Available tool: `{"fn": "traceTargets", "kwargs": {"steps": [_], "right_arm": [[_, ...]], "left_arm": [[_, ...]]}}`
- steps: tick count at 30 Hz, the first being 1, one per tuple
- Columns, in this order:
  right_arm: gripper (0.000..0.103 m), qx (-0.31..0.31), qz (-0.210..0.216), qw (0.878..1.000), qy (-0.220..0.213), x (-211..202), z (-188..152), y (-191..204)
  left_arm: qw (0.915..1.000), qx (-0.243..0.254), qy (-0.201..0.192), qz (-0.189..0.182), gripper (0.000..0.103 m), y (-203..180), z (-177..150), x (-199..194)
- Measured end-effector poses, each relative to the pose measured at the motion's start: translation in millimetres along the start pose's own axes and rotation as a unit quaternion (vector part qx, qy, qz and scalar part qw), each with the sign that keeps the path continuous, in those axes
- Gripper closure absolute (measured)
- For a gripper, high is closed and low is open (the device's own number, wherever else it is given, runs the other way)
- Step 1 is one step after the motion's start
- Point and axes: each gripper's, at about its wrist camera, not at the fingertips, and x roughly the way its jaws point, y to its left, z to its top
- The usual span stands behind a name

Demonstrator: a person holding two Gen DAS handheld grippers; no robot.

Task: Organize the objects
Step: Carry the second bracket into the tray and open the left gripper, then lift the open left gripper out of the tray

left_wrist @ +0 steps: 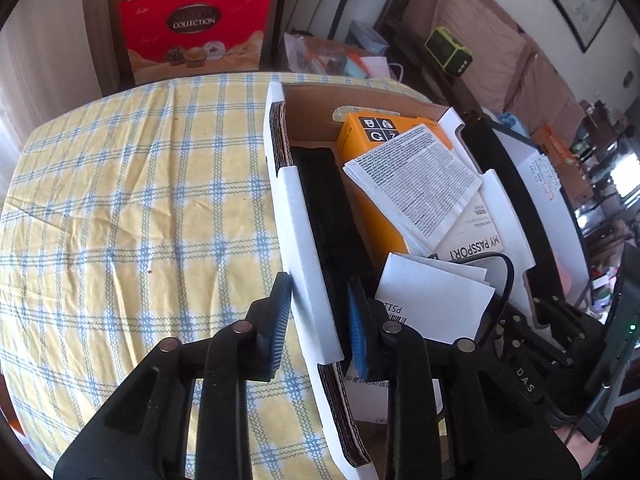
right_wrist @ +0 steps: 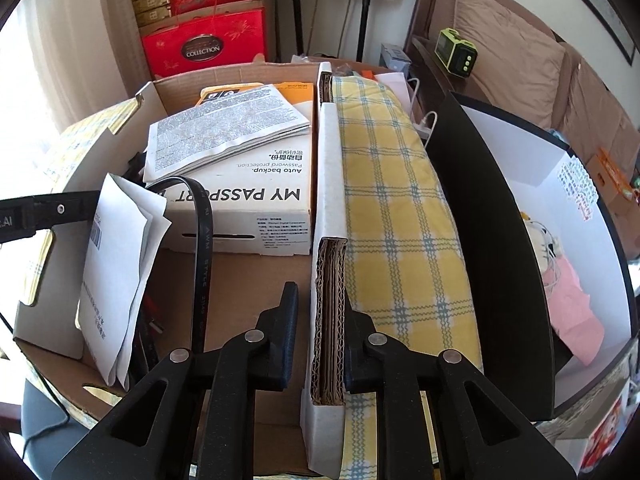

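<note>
An open cardboard box [left_wrist: 304, 216] stands on the checked tablecloth [left_wrist: 140, 200]. It holds an orange carton [left_wrist: 372, 200], a white "MY PASSPORT" carton [right_wrist: 248, 208], a printed leaflet [right_wrist: 224, 132], folded white paper [right_wrist: 116, 260] and a black cable [right_wrist: 202, 248]. My left gripper [left_wrist: 320, 280] straddles the box's left wall, one pad outside and the blue pad [left_wrist: 358, 328] inside, both against it. My right gripper [right_wrist: 320, 296] is shut on the opposite wall [right_wrist: 328, 304], whose corrugated end shows between the fingers. The right gripper's body [left_wrist: 540, 340] shows beyond the box.
A black-sided white box [right_wrist: 520, 208] with a pink thing inside stands right of the cardboard box, a strip of cloth [right_wrist: 392, 220] between them. A red gift bag [left_wrist: 196, 28] and a sofa [left_wrist: 500, 52] lie beyond the table. Bare cloth stretches left of the box.
</note>
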Motion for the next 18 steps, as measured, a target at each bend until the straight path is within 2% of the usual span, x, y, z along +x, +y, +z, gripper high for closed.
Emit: {"fn": "traceTargets", "kwargs": {"steps": [18], "right_arm": [[0.086, -0.035, 0.033, 0.999, -0.001, 16, 20, 62]], "left_arm": [[0.9978, -0.062, -0.016, 0.013, 0.081, 73, -1, -26]]}}
